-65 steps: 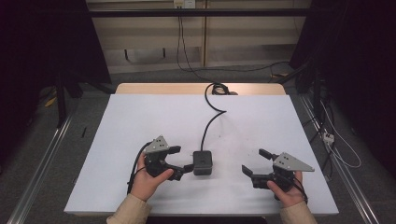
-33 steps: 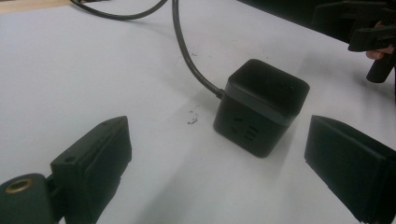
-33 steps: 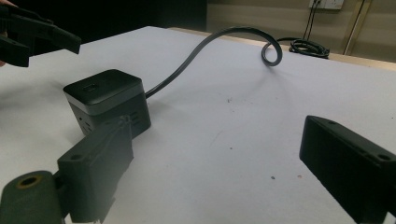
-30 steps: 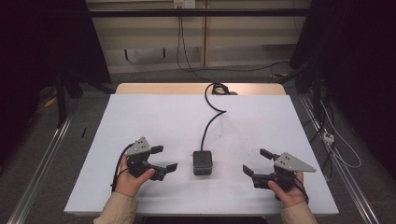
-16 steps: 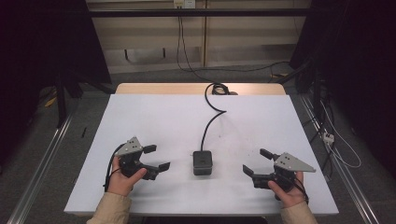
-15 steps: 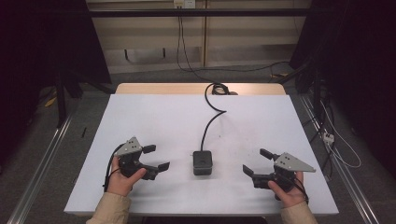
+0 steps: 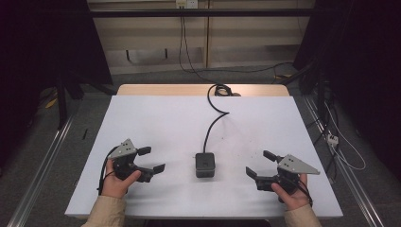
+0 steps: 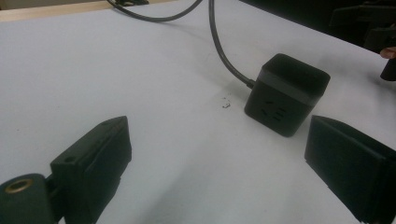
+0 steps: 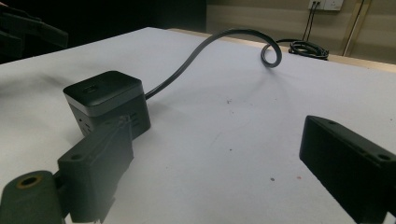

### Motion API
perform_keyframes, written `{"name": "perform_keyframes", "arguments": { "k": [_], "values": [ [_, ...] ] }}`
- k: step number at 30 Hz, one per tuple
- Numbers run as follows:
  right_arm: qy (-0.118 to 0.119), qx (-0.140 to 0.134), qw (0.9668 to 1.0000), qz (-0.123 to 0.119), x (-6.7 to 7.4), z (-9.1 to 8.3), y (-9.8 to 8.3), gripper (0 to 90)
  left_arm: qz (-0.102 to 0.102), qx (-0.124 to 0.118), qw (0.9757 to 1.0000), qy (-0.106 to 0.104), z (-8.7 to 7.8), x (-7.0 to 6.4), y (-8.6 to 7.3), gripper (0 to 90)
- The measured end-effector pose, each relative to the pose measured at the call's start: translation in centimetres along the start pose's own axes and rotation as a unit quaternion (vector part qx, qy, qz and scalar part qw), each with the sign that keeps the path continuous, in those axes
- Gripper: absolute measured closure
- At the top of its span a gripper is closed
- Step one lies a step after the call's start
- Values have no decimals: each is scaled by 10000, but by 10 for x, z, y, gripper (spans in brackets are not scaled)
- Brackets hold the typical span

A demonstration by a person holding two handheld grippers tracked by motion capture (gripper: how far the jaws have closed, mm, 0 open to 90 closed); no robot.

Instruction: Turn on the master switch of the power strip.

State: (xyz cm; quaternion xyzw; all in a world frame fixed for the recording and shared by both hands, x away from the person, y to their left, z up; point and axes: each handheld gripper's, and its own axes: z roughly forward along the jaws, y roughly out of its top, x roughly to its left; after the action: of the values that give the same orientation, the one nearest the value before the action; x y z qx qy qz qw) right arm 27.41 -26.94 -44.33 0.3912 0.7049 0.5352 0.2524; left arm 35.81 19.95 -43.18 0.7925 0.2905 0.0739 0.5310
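The black power cube sits alone near the front middle of the white table.

Its black cord runs from its back toward the far edge of the table. The left gripper rests well to its left with jaws spread wide and nothing between them. The right gripper rests to its right, jaws spread wide too, holding nothing. Neither one touches the cube.
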Motion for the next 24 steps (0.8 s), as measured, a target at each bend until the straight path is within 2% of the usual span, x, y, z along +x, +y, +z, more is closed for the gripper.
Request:
{"name": "perform_keyframes", "arguments": {
  "k": [24],
  "values": [
    [0,3,10000,-3,0,0,0,95,-21,60,9999,129,-14,8,-9,70]
  ]
}}
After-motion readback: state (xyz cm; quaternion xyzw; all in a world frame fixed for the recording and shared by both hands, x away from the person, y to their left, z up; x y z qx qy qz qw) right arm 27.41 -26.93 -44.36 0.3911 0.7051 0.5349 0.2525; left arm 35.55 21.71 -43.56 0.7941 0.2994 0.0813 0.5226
